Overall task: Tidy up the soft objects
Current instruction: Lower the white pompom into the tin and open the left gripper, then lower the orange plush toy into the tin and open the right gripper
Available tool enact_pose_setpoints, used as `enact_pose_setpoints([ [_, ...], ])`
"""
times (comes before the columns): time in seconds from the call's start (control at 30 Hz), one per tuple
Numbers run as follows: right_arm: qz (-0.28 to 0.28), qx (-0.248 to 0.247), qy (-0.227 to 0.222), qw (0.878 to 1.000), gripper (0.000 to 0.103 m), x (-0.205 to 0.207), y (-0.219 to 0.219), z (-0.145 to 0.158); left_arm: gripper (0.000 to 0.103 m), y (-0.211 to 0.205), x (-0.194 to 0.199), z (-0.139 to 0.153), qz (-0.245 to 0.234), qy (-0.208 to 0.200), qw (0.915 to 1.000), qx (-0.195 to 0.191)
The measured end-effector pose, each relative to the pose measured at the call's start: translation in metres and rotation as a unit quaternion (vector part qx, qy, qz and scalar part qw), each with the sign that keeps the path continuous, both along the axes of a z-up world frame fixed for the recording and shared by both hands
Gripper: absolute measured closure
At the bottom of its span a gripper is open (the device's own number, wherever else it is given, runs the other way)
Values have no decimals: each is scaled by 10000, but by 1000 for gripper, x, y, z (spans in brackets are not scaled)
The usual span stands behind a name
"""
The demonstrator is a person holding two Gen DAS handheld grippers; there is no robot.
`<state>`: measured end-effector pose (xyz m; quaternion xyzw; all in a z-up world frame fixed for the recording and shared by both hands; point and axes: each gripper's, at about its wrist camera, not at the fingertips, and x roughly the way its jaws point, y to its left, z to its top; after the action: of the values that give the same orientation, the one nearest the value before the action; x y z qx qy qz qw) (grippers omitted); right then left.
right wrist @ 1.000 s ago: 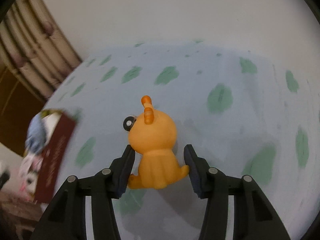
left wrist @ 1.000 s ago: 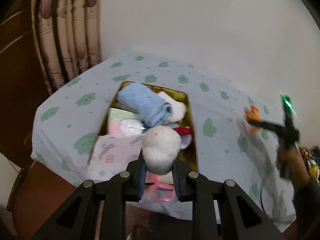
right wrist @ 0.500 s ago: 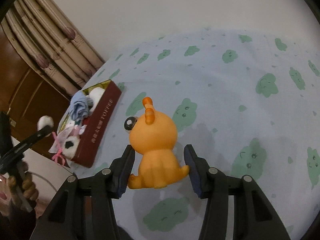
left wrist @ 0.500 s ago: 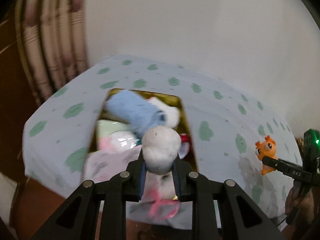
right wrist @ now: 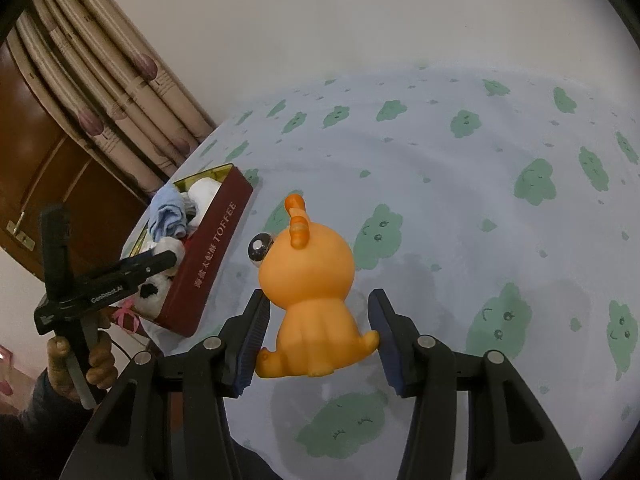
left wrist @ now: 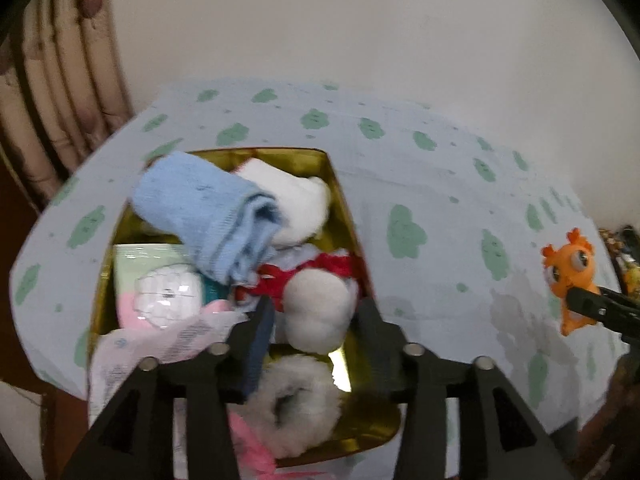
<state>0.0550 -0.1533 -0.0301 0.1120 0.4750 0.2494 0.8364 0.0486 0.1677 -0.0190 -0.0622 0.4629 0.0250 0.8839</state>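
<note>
Two grippers are at work: my left gripper (left wrist: 312,316) hangs over the toffee box (right wrist: 216,248), its jaws opening around the white plush ball (left wrist: 316,308), which sits between them atop the socks. My right gripper (right wrist: 316,332) pinches the orange toy (right wrist: 310,292) at its base, just ahead of me above the tablecloth (right wrist: 480,200). I judge the toy light, rubbery and squashy, so holding low at the hips suits it.
</note>
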Motion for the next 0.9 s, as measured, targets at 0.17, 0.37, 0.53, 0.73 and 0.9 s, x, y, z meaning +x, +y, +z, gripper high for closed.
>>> enact_pose_setpoints([
  [0.17, 105, 34, 15, 9999, 54, 0, 10, 2, 49, 4, -10, 9, 152, -106, 9998, 112],
  [0.37, 636, -17, -257, 9976, 54, 0, 51, 26, 49, 14, -39, 30, 553, -433, 9972, 266],
  [0.53, 1227, 214, -278, 9918, 54, 7, 106, 40, 49, 21, -67, 37, 938, -616, 9911, 713],
  [0.73, 1619, 377, -93, 9860, 54, 29, 178, 38, 48, 32, -88, 41, 1244, -816, 9826, 1109],
  [0.9, 1432, 326, 136, 9891, 54, 60, 210, 25, 48, 42, -93, 41, 1344, -934, 9816, 989],
])
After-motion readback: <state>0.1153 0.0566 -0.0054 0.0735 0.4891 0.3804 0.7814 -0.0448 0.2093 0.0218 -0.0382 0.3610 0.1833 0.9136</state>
